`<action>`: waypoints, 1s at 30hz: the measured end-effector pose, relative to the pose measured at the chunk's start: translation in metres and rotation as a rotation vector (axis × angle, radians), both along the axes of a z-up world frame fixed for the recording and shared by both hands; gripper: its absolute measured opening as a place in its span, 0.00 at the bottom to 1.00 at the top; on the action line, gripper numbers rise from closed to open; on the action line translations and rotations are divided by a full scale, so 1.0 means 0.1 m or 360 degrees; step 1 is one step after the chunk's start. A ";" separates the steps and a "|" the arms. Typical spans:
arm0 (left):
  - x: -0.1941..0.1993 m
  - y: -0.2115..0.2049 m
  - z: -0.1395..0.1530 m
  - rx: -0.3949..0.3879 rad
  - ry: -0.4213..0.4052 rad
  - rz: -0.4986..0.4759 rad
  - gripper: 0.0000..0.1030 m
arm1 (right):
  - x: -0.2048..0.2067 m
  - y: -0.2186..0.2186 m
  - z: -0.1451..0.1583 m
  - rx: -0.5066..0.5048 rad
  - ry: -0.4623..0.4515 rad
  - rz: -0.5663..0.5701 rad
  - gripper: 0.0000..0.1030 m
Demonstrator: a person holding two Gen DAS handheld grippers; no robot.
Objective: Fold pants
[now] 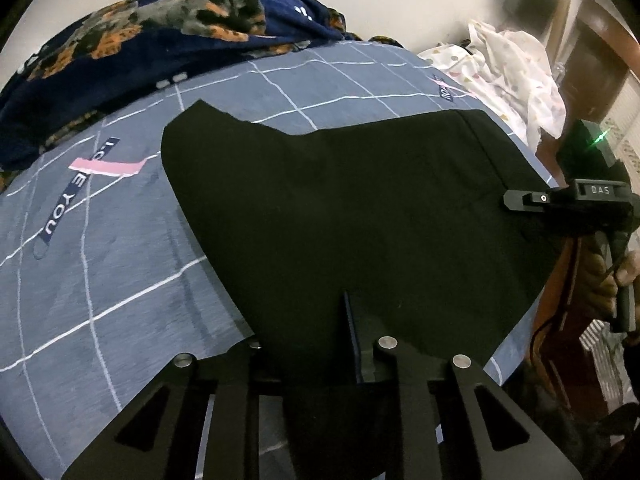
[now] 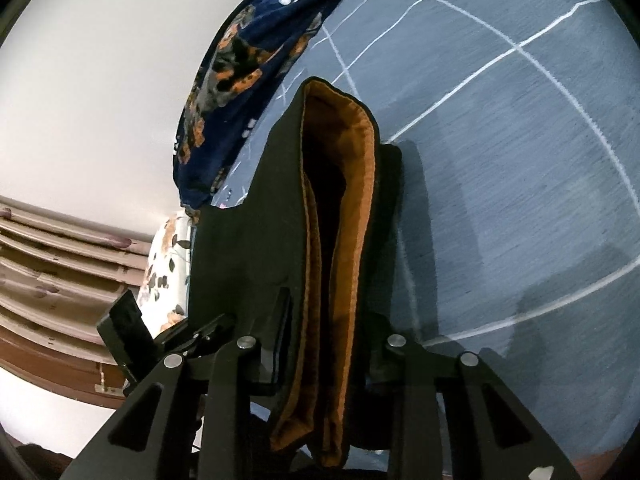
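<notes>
While both tools pinch black pants (image 1: 340, 208), navy blanket (image 1: 160, 40) behind, checked bedsheet (image 1: 100, 280) beneath.

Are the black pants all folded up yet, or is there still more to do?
Not finished. The black pants with orange fleece lining already lie doubled on the blue checked bedsheet, legs stacked. Now the left gripper and the right gripper each pinch an edge of the cloth, and the orange lining shows at the open waist. At least one more fold probably remains.
</notes>
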State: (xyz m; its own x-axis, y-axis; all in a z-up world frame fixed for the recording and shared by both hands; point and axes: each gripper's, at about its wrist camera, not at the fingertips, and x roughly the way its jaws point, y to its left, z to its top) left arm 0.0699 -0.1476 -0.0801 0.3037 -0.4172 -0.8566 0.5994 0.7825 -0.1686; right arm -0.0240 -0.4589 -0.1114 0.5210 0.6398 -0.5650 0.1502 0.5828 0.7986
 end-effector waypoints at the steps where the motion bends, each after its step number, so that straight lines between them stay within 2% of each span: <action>1: -0.01 0.03 0.01 0.0000 -0.0006 0.0006 0.19 | 0.00 0.02 0.01 0.0008 -0.0004 0.0000 0.26; 10: -0.05 0.24 0.08 -0.0018 -0.0020 0.0064 0.17 | 0.04 0.26 0.08 0.0049 -0.0018 0.0028 0.25; 15: -0.01 0.45 0.12 -0.0076 0.0019 0.0128 0.16 | 0.07 0.41 0.10 0.0167 -0.0019 0.0033 0.25; 19: 0.07 0.69 0.20 -0.0124 0.0042 0.0204 0.15 | 0.17 0.65 0.22 0.0195 -0.0043 0.0105 0.25; 23: 0.19 0.96 0.34 -0.0139 0.0014 0.0281 0.15 | 0.35 0.95 0.36 0.0211 -0.0080 0.0187 0.25; 30: 0.51 1.41 0.58 -0.0108 -0.0086 0.0399 0.15 | 0.95 1.40 0.54 0.0263 -0.0135 0.0289 0.25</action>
State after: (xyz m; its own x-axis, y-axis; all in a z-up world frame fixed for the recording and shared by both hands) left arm 0.1207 -0.0068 -0.0222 0.4495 -0.3792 -0.8088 0.3978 0.8957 -0.1988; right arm 0.0707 -0.3188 -0.0577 0.4303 0.8071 -0.4042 -0.0165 0.4547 0.8905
